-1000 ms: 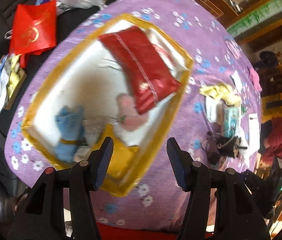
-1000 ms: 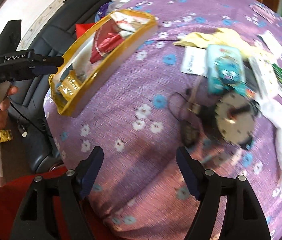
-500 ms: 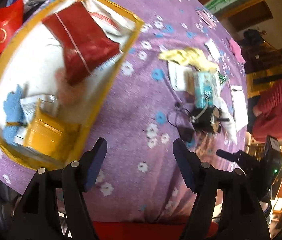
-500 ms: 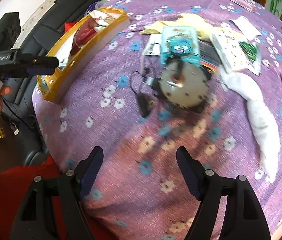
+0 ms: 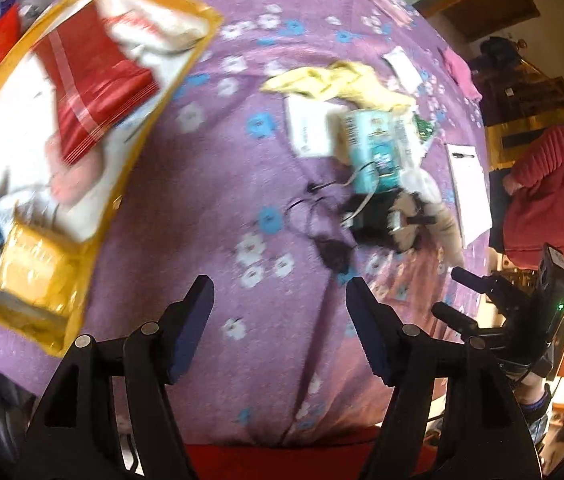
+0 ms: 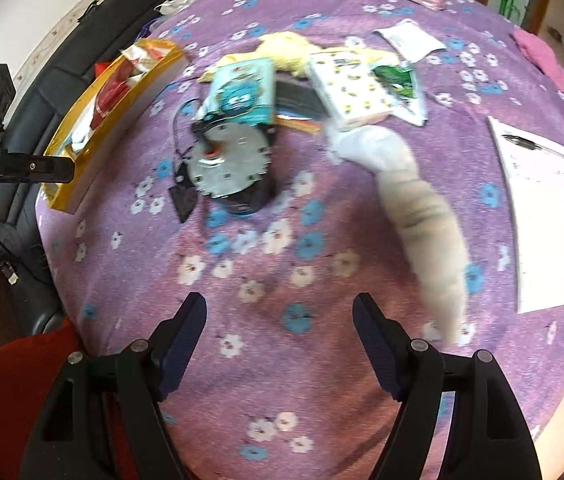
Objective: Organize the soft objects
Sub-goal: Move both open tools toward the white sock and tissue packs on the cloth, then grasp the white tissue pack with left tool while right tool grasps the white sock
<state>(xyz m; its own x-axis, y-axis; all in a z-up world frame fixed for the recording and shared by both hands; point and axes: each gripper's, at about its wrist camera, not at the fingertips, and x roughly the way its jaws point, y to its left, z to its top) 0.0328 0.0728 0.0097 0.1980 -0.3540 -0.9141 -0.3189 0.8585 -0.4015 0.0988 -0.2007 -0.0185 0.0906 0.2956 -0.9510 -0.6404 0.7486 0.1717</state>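
Both tongs, left and right, swung rightward, pointing steeply down, empty

Your tablecloth is matt, fuzzy purple cloth; the sock soft knit; the red packet glossy foil; the notepad plain paper.

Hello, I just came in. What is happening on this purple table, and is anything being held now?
A person is sorting soft things with a handheld gripper in each hand. The left gripper and the right gripper are both open and empty above the flowered purple tablecloth. The yellow-rimmed tray already holds a red packet and a pink soft item. A long white sock, a yellow cloth and a pink cloth lie loose on the table.
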